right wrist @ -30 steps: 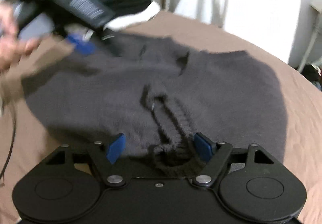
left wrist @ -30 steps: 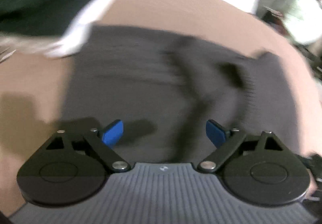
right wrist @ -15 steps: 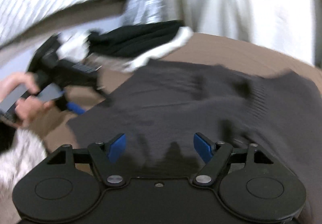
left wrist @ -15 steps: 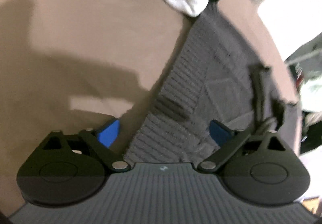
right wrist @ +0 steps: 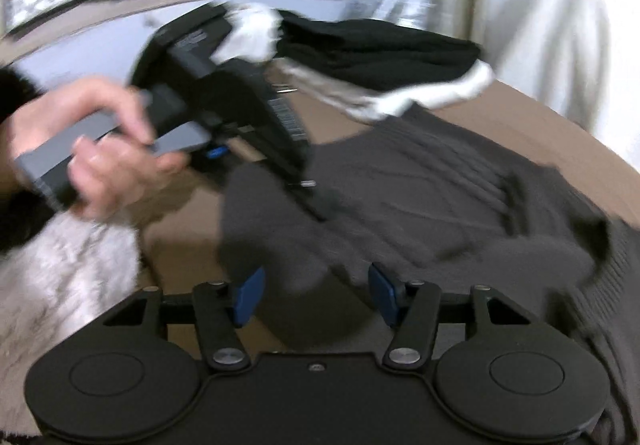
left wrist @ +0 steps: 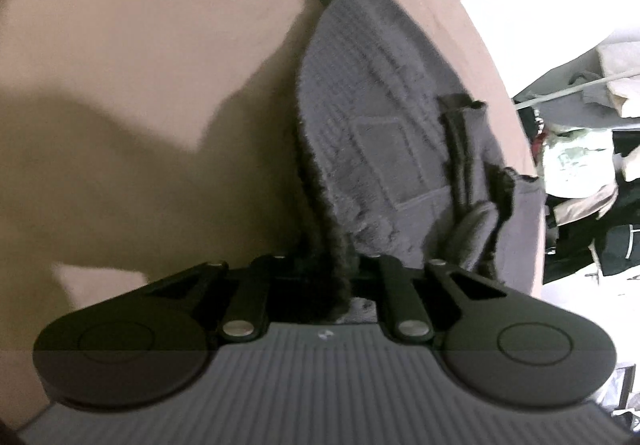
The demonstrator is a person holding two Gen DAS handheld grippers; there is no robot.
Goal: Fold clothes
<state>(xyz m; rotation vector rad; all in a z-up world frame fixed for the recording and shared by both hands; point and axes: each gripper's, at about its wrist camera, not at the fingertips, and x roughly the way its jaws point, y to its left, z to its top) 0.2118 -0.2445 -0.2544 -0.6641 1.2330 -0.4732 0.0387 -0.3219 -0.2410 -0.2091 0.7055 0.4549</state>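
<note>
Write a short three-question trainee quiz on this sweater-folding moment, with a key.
1. True or false: the left gripper is closed on the edge of the grey sweater.
2. What lies beyond the sweater's far end? A) a black and white garment B) a red towel
3. Fill in: the right gripper is ____, hovering above the sweater's edge.

Key: 1 true; 2 A; 3 open, though its jaws have just been closing, pads not yet pressing the fabric.
</note>
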